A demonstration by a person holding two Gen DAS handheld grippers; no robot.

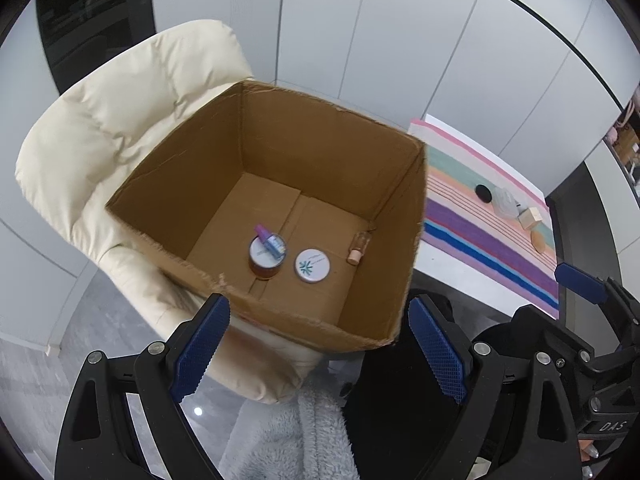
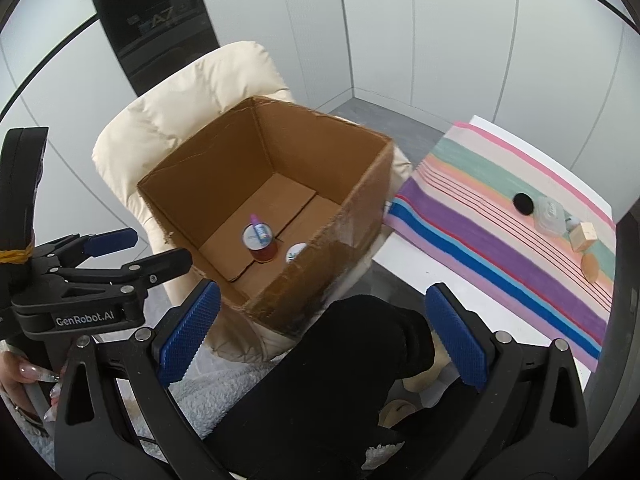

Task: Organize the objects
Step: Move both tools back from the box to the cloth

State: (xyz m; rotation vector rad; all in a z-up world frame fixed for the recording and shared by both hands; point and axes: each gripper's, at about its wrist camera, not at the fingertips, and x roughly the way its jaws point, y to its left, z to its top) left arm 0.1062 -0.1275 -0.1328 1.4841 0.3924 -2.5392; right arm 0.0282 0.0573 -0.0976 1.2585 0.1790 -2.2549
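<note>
While both grippers hover with fingers spread wide and empty, the left gripper (image 1: 320, 354) and right gripper (image 2: 322, 336) point down at a cardboard box (image 1: 288, 152) just beyond their fingertips, holding a jar (image 1: 266, 258), tin (image 1: 312, 265) and small bottle (image 1: 358, 247).

"GenRobot.AI" on the left tongs (image 2: 138, 250); perhaps "A7" on the dark panel (image 2: 160, 20).
</note>
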